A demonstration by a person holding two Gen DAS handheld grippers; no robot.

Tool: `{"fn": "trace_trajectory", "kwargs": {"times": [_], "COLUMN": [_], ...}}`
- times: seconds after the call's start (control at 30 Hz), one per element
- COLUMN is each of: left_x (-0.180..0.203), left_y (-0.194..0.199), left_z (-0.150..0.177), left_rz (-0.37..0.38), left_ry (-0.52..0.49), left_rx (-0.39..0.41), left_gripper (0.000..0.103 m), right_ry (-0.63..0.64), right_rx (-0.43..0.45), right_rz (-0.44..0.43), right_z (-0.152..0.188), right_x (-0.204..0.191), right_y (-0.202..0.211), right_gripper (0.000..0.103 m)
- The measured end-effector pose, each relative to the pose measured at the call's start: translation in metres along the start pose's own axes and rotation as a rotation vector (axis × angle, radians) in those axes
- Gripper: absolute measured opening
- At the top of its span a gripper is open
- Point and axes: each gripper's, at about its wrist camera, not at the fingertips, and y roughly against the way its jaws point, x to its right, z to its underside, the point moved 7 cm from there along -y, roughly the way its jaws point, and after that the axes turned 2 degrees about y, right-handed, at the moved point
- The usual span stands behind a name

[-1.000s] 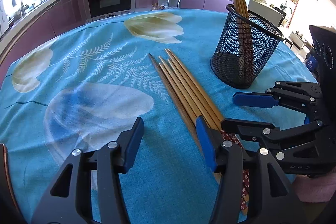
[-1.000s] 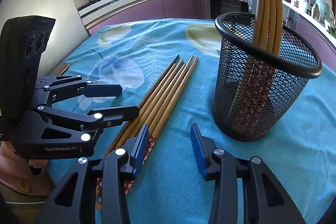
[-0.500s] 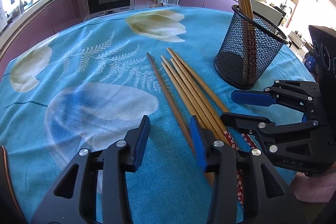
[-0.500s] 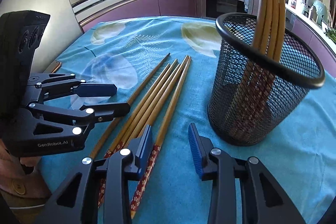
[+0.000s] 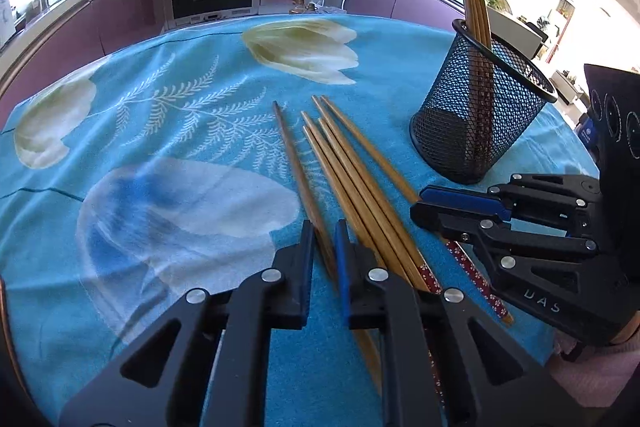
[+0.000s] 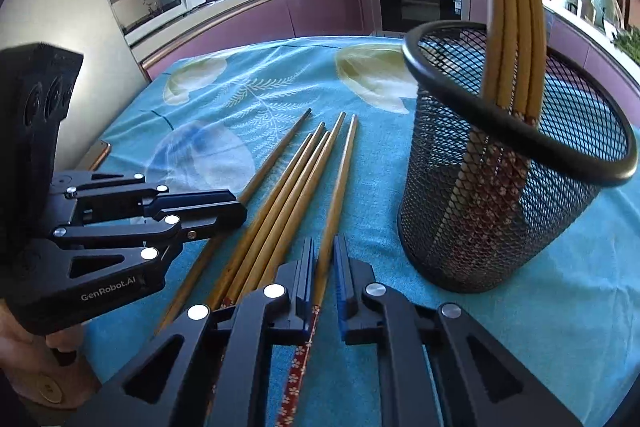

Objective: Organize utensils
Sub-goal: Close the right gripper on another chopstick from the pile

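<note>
currently both jaws have just been closing: left gripper [image 5: 323,251] pinches the outermost chopstick [image 5: 298,171], right gripper [image 6: 323,259] another chopstick [image 6: 340,183], on the worktop [image 5: 160,131] near the mesh holder [image 5: 476,131]. judged light, stiff, slippery; grip near the patterned end.

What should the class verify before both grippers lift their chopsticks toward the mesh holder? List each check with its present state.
1. Left gripper shut on the leftmost chopstick: ok.
2. Right gripper shut on the rightmost chopstick: ok.
3. Each grip takes one stick only: ok; the middle chopsticks lie outside both.
4. Mesh holder upright on the tablecloth: ok.
5. Room in the holder beside the standing chopsticks: ok.
6. Grip firm enough to lift: cannot tell.
</note>
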Motion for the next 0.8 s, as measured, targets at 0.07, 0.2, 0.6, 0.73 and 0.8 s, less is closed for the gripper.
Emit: {"fn": "trace_trajectory", "kwargs": {"times": [0.07,0.2,0.6,0.73,0.8], "left_x": [-0.003,-0.006,-0.003,-0.003,-0.002], "left_y": [0.002,0.010,0.016,0.016,0.015], "left_z": [0.001,0.002,0.009,0.011,0.011], "left_rz": [0.001,0.007,0.030,0.031,0.032], "left_ry": [0.018,0.034,0.022,0.021,0.017], "left_rx": [0.007,0.026,0.022,0.019,0.016], "left_gripper": [0.009,0.008,0.008,0.008,0.008], "right_ry": [-0.038,-0.076,-0.094,-0.102,-0.101], "right_rx": [0.007,0.028,0.068,0.102,0.108], "right_rz": [-0.018,-0.033,-0.049,-0.060,-0.077], "right_z": [0.001,0.000,0.002,0.002,0.002], "right_x": [0.003,0.007,0.013,0.013,0.011], "right_y": [0.002,0.008,0.027,0.034,0.036], "right_gripper": [0.006,0.006,0.006,0.006,0.006]}}
